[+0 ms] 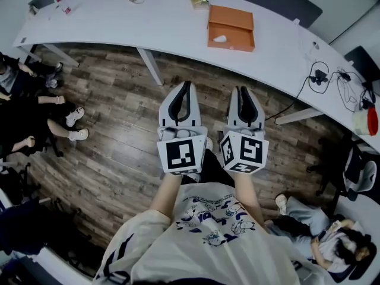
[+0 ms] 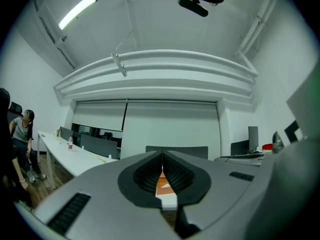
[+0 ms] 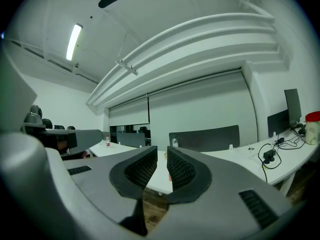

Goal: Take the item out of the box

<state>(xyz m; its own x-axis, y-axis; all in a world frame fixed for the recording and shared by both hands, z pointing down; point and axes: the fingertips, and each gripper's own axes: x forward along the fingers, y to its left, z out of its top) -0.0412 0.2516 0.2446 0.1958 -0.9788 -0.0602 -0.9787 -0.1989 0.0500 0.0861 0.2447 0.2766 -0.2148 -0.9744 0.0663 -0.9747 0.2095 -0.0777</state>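
Holding both grippers level, side by side, aimed at the far tabletop (image 1: 119,22); that looks like an approach posture, since nothing is within reach yet. The left gripper (image 1: 188,85) has its jaws closed tip to tip with nothing in them. In the left gripper view, only a thin slit shows between the pads, and the orange box (image 2: 164,185) shows through it. The right gripper (image 1: 241,89) is closed too and empty; in the right gripper view the pads sit nearly together with only tabletop edge and floor behind them. My guess is they're shut because there's nothing to grab at this range.

The box (image 1: 231,27) sits on the tabletop, far and slightly right of centre, lid folded back and open toward me. The item (image 1: 220,39), a small white thing, lies inside near the left front corner, well apart from both grippers. The task looks barely started.

A small yellowish object (image 1: 199,0) sits just beyond the box's far left corner. Cables (image 1: 323,79) lie on the tabletop to the right, and a red-capped container (image 1: 368,122) stands farther right. Seated people are at far left (image 1: 35,117) and near right (image 1: 332,236), both off my line.

Between me and the box is open wood floor (image 1: 119,147). A table leg (image 1: 150,66) stands left of the path. Nothing blocks the box itself.
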